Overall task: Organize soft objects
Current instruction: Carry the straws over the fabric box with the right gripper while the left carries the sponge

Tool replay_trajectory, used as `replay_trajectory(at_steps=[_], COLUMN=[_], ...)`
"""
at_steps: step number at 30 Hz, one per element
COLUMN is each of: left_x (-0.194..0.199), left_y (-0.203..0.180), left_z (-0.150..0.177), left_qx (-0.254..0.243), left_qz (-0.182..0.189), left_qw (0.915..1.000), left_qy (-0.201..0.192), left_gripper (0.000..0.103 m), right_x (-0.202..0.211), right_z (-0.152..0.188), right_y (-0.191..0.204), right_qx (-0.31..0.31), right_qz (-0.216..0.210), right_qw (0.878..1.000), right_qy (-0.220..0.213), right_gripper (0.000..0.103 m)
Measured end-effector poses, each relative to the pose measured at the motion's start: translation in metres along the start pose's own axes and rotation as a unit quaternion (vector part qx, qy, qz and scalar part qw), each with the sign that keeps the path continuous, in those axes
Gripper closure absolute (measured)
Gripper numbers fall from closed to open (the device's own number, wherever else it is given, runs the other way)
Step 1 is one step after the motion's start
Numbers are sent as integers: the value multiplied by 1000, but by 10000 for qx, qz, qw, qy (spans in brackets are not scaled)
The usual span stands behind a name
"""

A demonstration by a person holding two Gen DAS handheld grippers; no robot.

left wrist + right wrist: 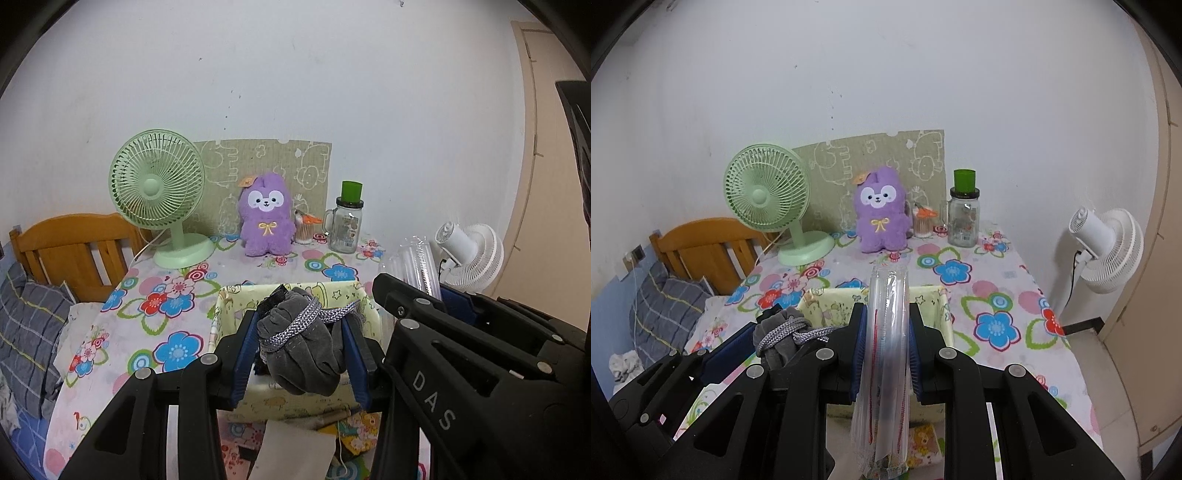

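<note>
My left gripper [301, 345] is shut on a grey cloth bundle [303, 350] tied with a lavender braided cord, held over the pale yellow fabric basket [229, 314]. My right gripper [886, 350] is shut on a clear plastic packet [886, 332] standing on edge, just in front of the same basket [827, 302]. The grey bundle [779, 339] and the left gripper also show at the lower left of the right wrist view. A purple plush toy [266, 218] sits upright at the back of the table [997, 295].
A green desk fan [159, 192], a glass jar with a green lid [347, 221] and a cup of cotton swabs [304, 229] stand along the back. A white fan [1108, 243] stands right of the table. A wooden bed frame [70, 247] and grey pillows lie left.
</note>
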State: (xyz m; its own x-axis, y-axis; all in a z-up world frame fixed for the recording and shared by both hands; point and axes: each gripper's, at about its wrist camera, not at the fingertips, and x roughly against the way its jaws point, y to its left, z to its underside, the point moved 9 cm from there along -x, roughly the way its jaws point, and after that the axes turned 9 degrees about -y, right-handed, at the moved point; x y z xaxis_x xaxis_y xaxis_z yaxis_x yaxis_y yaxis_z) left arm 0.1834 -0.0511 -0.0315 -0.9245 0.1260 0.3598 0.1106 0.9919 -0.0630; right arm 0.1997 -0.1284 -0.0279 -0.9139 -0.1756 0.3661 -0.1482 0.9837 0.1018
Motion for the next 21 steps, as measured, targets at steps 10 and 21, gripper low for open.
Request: replay_trajectory(at_steps=[10, 21], left_x=[-20, -44], left_y=[3, 8], left_z=[-4, -5], left_qx=[69, 72], left_qz=[27, 51], left_qw=[10000, 9998], left_qy=[47, 152], left_gripper=[58, 58], right_x=[-19, -46], right_z=[-4, -7], right_y=[-1, -5], right_qx=[21, -21], right_qz=[11, 40], right_qw=[10000, 9999], right_qy=[37, 139], right_gripper=[79, 79])
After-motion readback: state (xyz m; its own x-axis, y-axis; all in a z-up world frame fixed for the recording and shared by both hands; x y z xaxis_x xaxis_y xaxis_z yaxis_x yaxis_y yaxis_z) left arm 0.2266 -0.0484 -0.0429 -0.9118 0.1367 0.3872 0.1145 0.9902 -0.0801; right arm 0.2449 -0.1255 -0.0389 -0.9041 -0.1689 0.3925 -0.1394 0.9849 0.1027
